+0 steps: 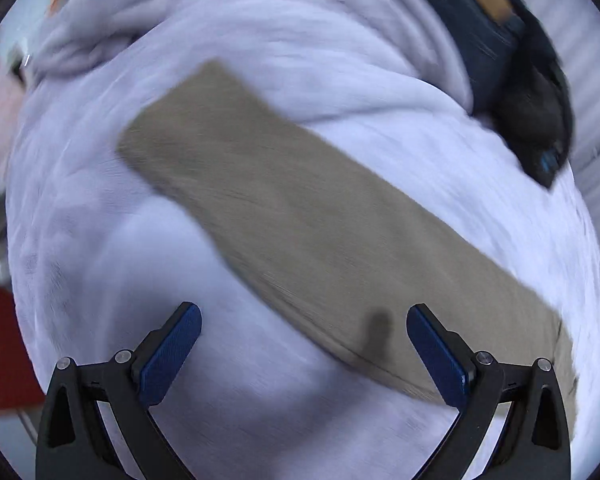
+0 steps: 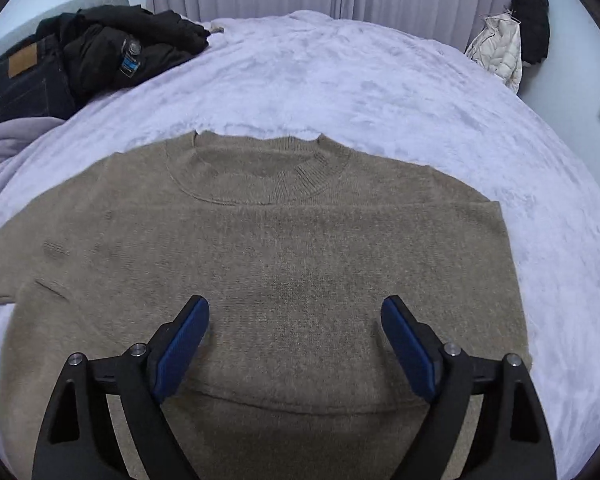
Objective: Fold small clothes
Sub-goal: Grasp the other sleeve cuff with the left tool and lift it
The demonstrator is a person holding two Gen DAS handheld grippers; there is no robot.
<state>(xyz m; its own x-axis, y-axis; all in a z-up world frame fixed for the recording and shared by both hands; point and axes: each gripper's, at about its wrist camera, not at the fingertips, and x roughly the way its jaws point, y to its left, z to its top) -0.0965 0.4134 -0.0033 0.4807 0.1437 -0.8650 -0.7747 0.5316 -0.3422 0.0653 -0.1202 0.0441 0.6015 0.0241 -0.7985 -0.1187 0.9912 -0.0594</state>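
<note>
A tan knitted sweater [image 2: 284, 256] lies flat on the pale lilac bed cover [image 2: 380, 92], its round collar toward the far side. Its right sleeve is folded in across the body, leaving a straight right edge. My right gripper [image 2: 296, 332] hovers over the lower chest of the sweater, open, with nothing between its blue pads. In the blurred left wrist view the sweater's other sleeve [image 1: 284, 216] stretches out diagonally across the cover. My left gripper [image 1: 304, 340] is open above the near part of that sleeve, holding nothing.
A pile of dark clothes, jeans and a black jacket [image 2: 80, 60], sits at the far left of the bed, beside a rumpled grey blanket [image 2: 8, 144]. Coats [image 2: 512, 40] hang at the far right by the curtains. A red object [image 1: 0, 352] lies off the bed's left edge.
</note>
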